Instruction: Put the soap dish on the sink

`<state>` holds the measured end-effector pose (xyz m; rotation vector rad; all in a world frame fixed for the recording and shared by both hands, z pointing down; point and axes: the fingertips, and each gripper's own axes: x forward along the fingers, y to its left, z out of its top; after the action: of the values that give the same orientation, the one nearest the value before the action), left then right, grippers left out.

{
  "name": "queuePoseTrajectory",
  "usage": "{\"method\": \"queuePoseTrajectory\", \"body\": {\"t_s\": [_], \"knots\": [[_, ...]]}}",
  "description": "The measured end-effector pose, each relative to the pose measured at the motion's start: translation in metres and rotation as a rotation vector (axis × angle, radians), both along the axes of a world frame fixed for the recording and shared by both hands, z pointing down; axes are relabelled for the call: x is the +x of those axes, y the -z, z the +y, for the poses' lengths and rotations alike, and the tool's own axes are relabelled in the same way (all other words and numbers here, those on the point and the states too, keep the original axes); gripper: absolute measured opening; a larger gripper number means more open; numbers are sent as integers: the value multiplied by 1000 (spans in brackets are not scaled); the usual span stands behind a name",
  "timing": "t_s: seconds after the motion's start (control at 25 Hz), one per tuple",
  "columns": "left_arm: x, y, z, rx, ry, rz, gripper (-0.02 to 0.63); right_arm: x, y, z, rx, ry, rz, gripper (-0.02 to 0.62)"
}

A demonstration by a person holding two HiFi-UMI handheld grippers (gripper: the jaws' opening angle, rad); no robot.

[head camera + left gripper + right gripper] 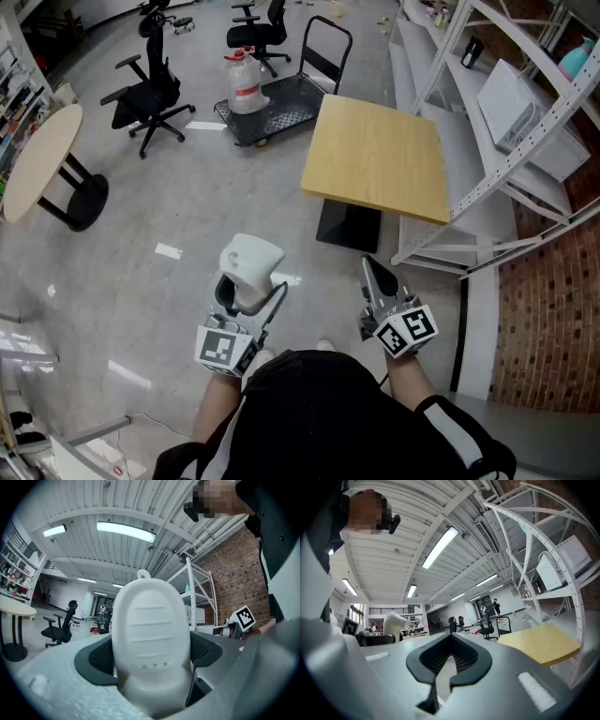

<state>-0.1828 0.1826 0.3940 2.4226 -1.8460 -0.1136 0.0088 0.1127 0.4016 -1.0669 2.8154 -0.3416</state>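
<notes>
Head view: the soap dish (251, 261), white and rounded, is seen clamped between the jaws of the left gripper (246, 286) and is held over the grey floor (141, 234), at about 7 o'clock from the picture's middle. In the left gripper view the dark pads (101, 657) are pressed against both sides of the dish, whose ribbed face is turned toward the camera and fills the gap between them. The right gripper (379, 277) is held at 3 o'clock of the left one, apart from it. Its jaws are brought together with nothing between them, as is shown in the right gripper view. Both grippers are pointed toward 12 o'clock. A square wooden table (380, 157) is seen at 12 o'clock of the right gripper, well apart from it, with a white shelving rack (487, 159) at the table's 3 o'clock. A black cart (272, 111) bearing a jug (246, 82) is seen at 12 o'clock of the dish, and an office chair (150, 94) at 11 o'clock.
</notes>
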Motion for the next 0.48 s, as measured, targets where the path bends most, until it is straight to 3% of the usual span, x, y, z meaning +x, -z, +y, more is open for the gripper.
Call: {"method": "queuePoseTrajectory", "body": {"t_s": [0.48], "knots": [[-7, 1, 5, 26, 15, 0, 456, -5, 3, 4, 2, 14, 1, 0]]}}
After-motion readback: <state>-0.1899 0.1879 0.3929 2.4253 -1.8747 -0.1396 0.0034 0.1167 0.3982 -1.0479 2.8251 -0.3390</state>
